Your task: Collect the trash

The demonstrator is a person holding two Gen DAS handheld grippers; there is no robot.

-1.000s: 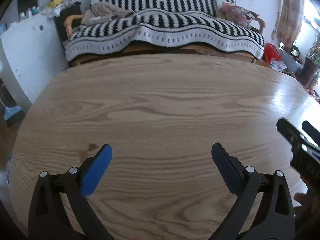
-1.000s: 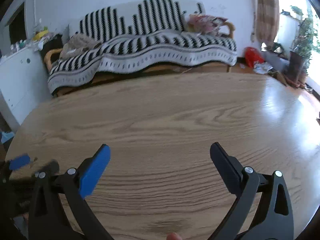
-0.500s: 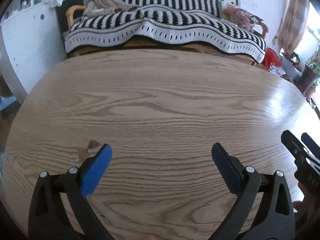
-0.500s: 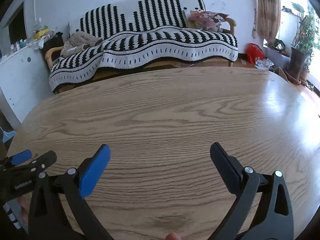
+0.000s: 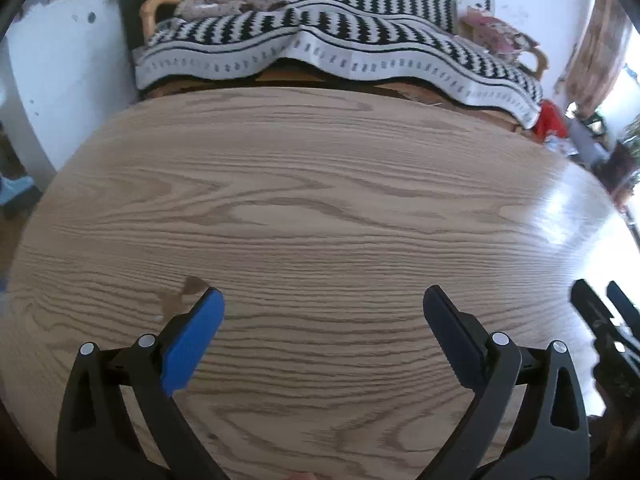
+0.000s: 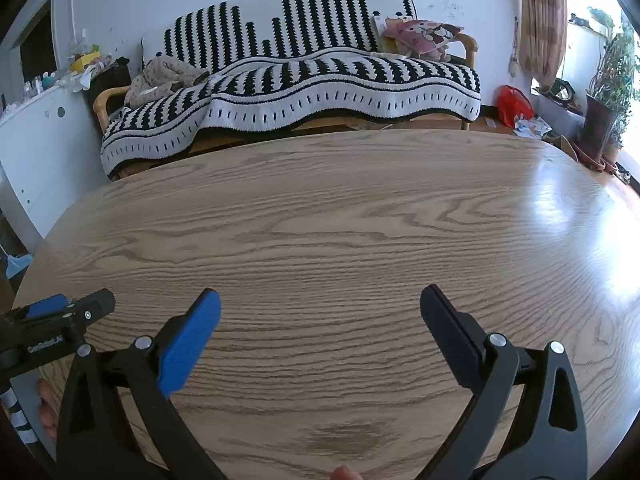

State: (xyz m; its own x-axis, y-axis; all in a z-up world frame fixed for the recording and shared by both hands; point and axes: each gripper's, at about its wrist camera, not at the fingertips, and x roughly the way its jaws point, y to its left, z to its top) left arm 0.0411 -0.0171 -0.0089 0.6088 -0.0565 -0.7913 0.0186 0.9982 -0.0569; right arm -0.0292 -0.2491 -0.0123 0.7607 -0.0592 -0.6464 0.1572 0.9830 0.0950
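Observation:
My left gripper (image 5: 320, 300) is open and empty above the near part of a wooden table (image 5: 320, 208). My right gripper (image 6: 318, 300) is open and empty above the same table (image 6: 340, 220). The right gripper also shows at the right edge of the left wrist view (image 5: 608, 320), and the left gripper at the left edge of the right wrist view (image 6: 60, 316). No trash shows on the tabletop in either view. A small dark stain (image 5: 192, 284) marks the wood by my left fingertip.
Behind the table stands a sofa with a black-and-white striped blanket (image 6: 320, 80). A white cabinet (image 6: 36, 140) stands at the left. A red bag (image 6: 514, 106), scattered paper and potted plants (image 6: 604, 92) lie on the floor at the right.
Both grippers have risen and tilted slightly, so the table's far edge and the sofa sit lower in view. Both stay open and empty.

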